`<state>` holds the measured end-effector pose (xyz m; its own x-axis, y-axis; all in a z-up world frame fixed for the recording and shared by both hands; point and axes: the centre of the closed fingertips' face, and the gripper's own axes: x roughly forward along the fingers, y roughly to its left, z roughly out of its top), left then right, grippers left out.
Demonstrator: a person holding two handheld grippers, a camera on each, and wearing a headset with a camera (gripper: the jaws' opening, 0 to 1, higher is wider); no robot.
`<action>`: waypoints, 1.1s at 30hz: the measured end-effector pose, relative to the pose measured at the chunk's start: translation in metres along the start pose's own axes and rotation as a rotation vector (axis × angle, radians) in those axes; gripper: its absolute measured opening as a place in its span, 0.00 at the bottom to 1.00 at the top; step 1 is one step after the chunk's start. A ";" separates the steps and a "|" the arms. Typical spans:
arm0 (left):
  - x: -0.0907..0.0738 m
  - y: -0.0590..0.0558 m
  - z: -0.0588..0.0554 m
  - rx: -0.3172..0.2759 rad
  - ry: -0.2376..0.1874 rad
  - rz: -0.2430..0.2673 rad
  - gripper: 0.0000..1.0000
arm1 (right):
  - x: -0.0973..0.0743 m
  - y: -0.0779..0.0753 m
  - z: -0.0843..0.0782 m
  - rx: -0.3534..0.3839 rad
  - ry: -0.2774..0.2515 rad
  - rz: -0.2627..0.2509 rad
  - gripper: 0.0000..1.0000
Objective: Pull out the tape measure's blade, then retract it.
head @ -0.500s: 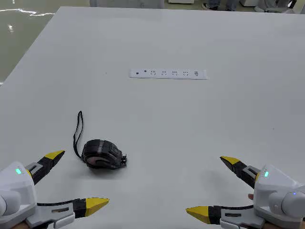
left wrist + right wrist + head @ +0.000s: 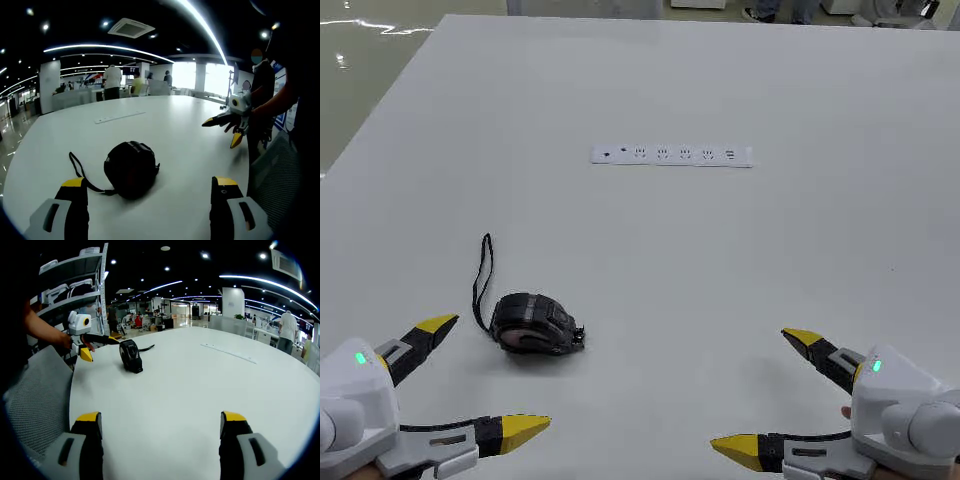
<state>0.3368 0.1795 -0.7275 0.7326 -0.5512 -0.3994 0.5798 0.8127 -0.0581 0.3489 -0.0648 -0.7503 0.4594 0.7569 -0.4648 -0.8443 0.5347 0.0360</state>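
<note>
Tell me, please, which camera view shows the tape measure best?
The head view: the tape measure lies well lit and unobstructed, with its strap and case detail clear. The left gripper view shows it larger but as a dark shape; the right gripper view shows it small and far off.

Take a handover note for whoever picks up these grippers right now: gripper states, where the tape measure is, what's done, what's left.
Left gripper: open, empty, low on the table, just short of the tape measure.
Right gripper: open, empty, off to the right, well apart from the tape measure.
Tape measure: lying on the table in front of the left gripper, strap trailing away from it. The power strip lies farther back.
Done: nothing; no blade is drawn out.
Left: grip the case, pull the blade out, then retract it.
</note>
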 end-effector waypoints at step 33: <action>0.000 0.008 0.004 0.048 0.057 -0.070 0.97 | 0.002 -0.009 0.004 -0.047 0.059 0.047 0.98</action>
<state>0.3426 0.1852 -0.7238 0.6691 -0.5933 -0.4476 0.6461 0.7620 -0.0442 0.3590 -0.0668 -0.7487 0.4033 0.7561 -0.5154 -0.8771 0.4799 0.0178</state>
